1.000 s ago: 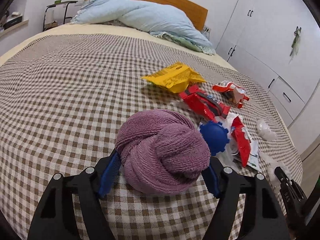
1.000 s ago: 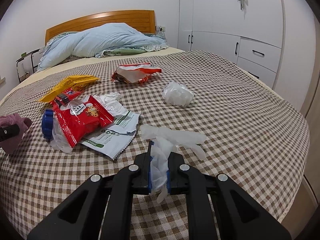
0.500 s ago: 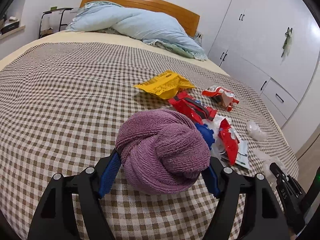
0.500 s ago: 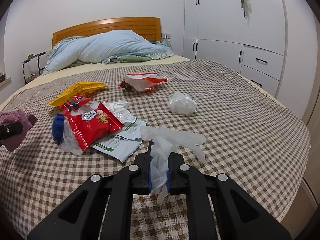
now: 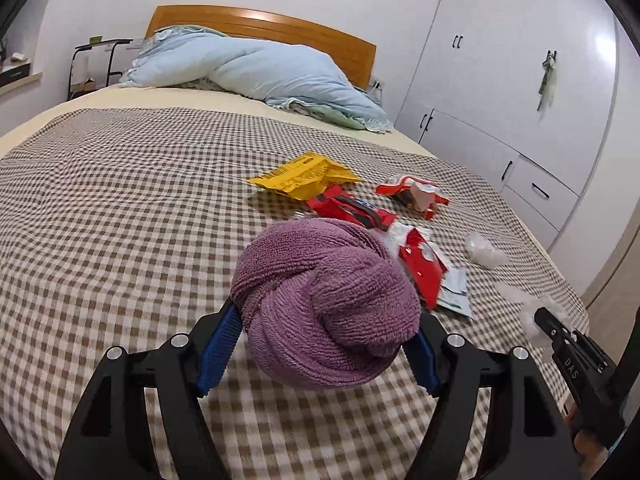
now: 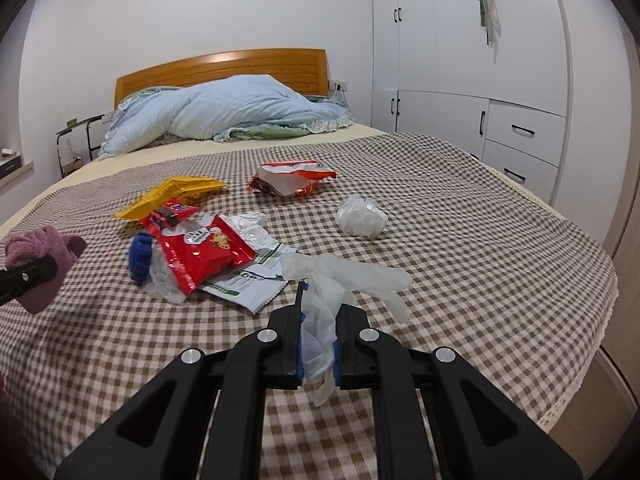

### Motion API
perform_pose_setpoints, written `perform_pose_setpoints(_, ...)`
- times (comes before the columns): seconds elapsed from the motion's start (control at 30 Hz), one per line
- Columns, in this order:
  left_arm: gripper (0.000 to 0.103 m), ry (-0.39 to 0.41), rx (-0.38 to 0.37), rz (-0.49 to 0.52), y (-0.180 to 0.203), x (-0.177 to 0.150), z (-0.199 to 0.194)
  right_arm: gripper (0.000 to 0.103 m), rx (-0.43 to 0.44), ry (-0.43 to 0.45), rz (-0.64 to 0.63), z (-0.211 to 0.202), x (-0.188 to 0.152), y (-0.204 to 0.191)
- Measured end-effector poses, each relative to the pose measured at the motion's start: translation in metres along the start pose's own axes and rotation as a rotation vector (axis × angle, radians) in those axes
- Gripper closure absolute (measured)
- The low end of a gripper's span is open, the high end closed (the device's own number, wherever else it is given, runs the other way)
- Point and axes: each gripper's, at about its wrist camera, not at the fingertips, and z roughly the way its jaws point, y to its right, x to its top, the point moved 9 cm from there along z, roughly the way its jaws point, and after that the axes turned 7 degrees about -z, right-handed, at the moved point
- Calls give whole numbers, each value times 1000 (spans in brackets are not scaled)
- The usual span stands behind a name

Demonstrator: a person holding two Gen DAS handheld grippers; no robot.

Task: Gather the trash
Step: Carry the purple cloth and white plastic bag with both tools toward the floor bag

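Observation:
My left gripper (image 5: 326, 328) is shut on a knotted purple towel (image 5: 324, 304), held just above the checked bedspread (image 5: 120, 220); the same purple towel (image 6: 38, 252) shows at the left edge of the right wrist view. My right gripper (image 6: 318, 320) is shut on a clear plastic glove (image 6: 348, 276), whose fingers trail onto the bed. Loose trash lies ahead: a yellow packet (image 6: 172, 194), red snack wrappers (image 6: 200, 250), a blue cap (image 6: 140, 256), a white-green sachet (image 6: 248, 276), an open red-white wrapper (image 6: 290, 178) and a crumpled clear plastic ball (image 6: 362, 220).
A pale blue duvet (image 6: 224, 114) is piled against the wooden headboard (image 6: 224, 66). White wardrobes with drawers (image 6: 520, 136) stand along the right side of the bed. A small black rack (image 5: 96, 64) stands by the far left wall.
Both grippers have risen and pulled back from the trash pile, each keeping its hold. The purple towel now hides the blue cap in the left wrist view.

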Motion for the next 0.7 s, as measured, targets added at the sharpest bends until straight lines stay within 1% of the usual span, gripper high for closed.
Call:
perform_pose_setpoints(0.2,32,26,-15,41,14,-19,-21,93,-15,20,-70,-20,-12,-5)
perform_pose_setpoints(0.3,32,26,-17,75,20,-30,-31,93,-24,13,-99,-30,-22,-6)
perform_pose_setpoints(0.4,32,27,-7,110,23,-42,-41,93,-17,5,-115,-41,-34,-10)
perform_pose_setpoints(0.6,32,23,-18,118,24,-62,-63,93,2,26,-149,-61,-43,-18)
perform_pose_setpoints(0.7,32,19,-17,133,25,-71,-72,93,14,22,-166,-67,-49,-24)
